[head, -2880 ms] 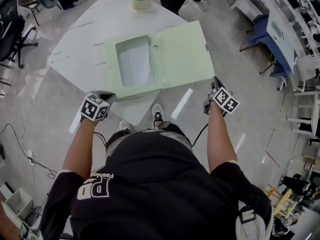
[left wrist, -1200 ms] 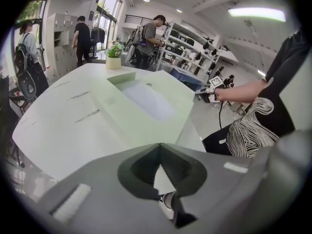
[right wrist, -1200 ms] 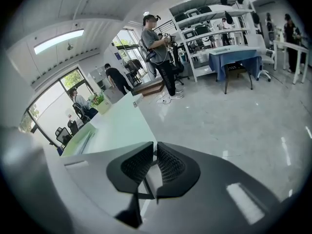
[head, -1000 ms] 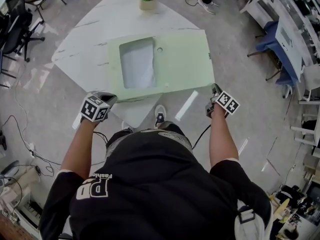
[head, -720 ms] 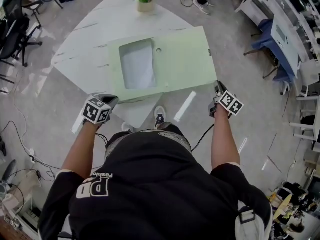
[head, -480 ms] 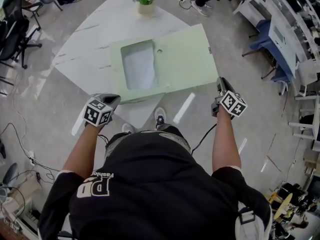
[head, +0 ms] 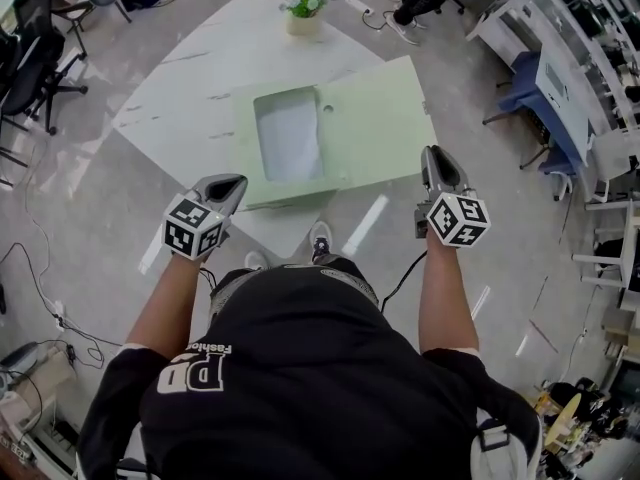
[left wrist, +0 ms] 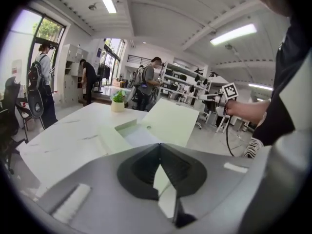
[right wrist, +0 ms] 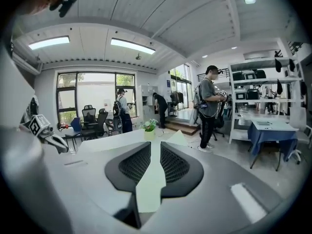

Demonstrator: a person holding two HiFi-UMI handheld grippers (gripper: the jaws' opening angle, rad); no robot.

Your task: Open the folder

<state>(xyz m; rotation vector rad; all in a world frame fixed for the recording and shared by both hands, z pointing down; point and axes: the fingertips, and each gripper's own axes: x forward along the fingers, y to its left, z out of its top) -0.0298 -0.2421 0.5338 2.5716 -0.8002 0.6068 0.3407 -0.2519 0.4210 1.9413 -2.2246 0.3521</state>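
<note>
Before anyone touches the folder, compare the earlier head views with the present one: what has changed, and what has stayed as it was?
The right tool has risen slightly beside the folder's near right corner. The left tool has barely shifted. Nothing was taken hold of or let go. The folder stays flat and unopened on the table, and the plant is in place.

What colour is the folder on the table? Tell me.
Pale green folder, clearest in the head view.

Camera set-up.
Head view steeply down; gripper views low, level, from near edge; all share table (head: 190, 78), folder (head: 380, 123).
</note>
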